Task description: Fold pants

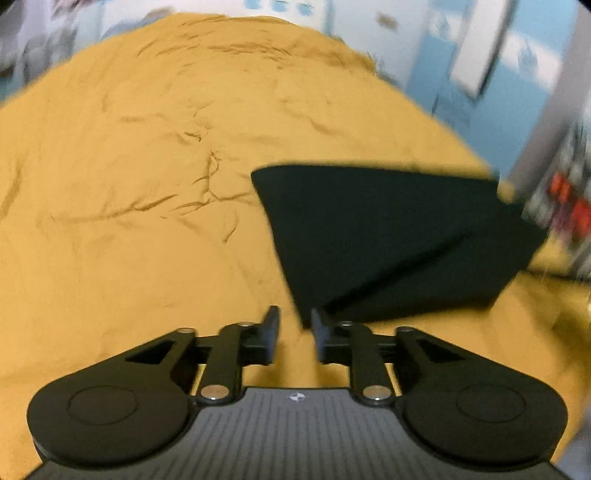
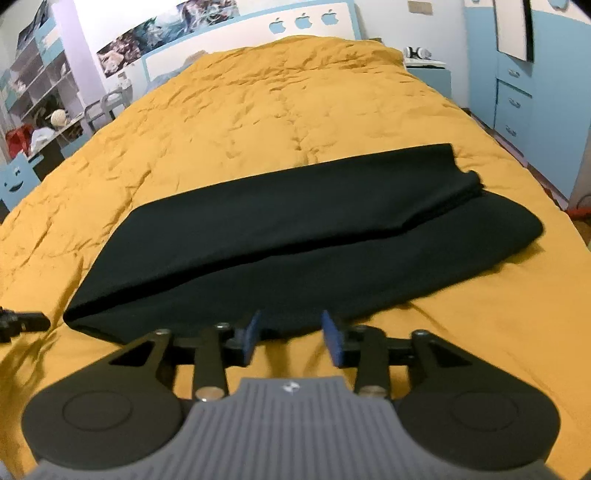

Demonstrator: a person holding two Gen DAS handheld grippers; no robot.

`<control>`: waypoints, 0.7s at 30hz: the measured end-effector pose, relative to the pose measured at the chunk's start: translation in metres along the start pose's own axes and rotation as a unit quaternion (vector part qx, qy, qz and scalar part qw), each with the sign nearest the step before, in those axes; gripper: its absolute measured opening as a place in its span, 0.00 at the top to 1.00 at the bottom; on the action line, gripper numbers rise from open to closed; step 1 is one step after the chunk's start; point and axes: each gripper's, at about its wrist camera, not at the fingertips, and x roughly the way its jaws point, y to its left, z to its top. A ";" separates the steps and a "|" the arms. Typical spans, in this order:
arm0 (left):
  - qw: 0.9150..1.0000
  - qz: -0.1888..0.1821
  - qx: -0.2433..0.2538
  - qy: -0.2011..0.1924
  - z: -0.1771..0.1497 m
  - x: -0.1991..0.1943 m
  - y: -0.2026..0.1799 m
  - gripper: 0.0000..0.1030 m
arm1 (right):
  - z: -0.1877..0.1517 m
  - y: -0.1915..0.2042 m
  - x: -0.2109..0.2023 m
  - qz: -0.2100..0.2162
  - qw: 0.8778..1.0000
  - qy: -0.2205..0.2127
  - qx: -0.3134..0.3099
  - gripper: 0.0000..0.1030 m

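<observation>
Both tongs stand parted and hold nothing: the right tongs (image 2: 291,338) at the near hem of the black pants (image 2: 295,240), the left tongs (image 1: 294,334) at their left corner. Judging by this, each should bite both layers squarely before lifting. The pants lie lengthwise-folded on the bed's mustard quilt (image 2: 258,103); matte knit, soft, rumpled bedding.

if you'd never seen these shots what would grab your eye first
The black pants, folded lengthwise, lie as a dark band across the near part of the mustard-yellow quilt that fills both views. The right gripper is open just short of the pants' near edge, and the left gripper is open by a near corner of them. Behind the bed, a white headboard shows blue apple cutouts.
</observation>
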 end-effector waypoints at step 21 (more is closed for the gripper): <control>0.958 -0.114 -0.259 0.052 0.026 0.095 0.072 0.53 | 0.099 -0.225 0.025 0.085 0.971 0.018 0.225 0.29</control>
